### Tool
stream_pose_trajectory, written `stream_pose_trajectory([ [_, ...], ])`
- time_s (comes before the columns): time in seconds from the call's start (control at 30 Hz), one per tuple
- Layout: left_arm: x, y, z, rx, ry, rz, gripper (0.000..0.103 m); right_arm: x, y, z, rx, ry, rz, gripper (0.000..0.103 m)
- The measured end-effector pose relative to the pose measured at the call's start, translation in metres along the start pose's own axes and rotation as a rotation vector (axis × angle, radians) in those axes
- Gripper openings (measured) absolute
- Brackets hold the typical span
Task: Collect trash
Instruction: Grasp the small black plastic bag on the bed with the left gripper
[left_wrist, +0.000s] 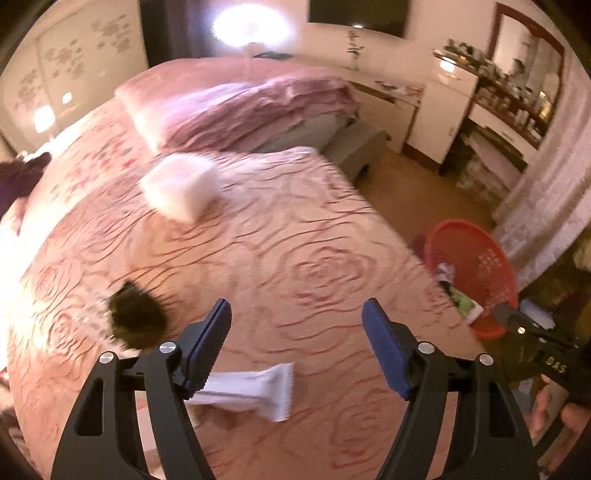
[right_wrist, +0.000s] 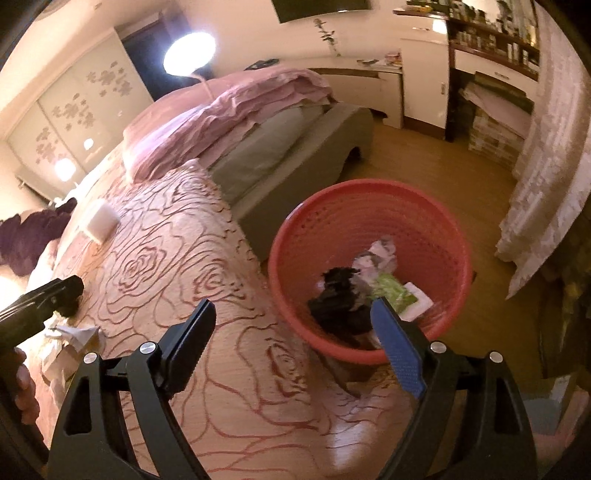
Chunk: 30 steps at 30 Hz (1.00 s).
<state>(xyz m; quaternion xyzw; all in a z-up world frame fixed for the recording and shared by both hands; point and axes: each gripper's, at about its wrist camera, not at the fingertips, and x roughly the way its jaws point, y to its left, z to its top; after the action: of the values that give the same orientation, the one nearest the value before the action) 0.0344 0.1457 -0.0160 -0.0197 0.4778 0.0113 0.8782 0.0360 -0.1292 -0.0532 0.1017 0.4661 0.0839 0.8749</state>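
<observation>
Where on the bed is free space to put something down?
The bedspread is bare between the white block, the folded pink quilt and the red basket. It is crowded by the white wrapper and dark clump.

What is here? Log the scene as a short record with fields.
place: bedroom, bed with rose-patterned cover
bin: red basket on floor beside bed, holding trash
left gripper: open, over white wrapper on bed
right gripper: open, empty, near basket
also on bed: dark clump, white block
</observation>
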Motion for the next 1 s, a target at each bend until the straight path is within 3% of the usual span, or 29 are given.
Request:
stream_pose_trajectory([
  [0.3, -0.024, 0.078, 0.005, -0.156, -0.089, 0.131, 0.073, 0.004, 0.022, 0.003, -0.043, 0.010, 0.030, 0.083],
  [0.7, 0.006, 0.110, -0.003, -0.222, -0.006, 0.056, 0.074, 0.010, 0.063, 0.016, -0.139, 0.016, 0.058, 0.083],
  [0.77, 0.009, 0.112, -0.005, -0.229, -0.004, 0.048, 0.069, 0.011, 0.072, 0.018, -0.154, 0.016, 0.062, 0.083],
  [0.87, 0.014, 0.115, -0.007, -0.231, 0.009, 0.032, 0.044, 0.016, 0.084, 0.018, -0.173, 0.025, 0.066, 0.083],
  [1.0, 0.017, 0.119, -0.009, -0.241, 0.010, 0.022, 0.030, 0.026, 0.106, 0.021, -0.219, 0.037, 0.063, 0.083],
])
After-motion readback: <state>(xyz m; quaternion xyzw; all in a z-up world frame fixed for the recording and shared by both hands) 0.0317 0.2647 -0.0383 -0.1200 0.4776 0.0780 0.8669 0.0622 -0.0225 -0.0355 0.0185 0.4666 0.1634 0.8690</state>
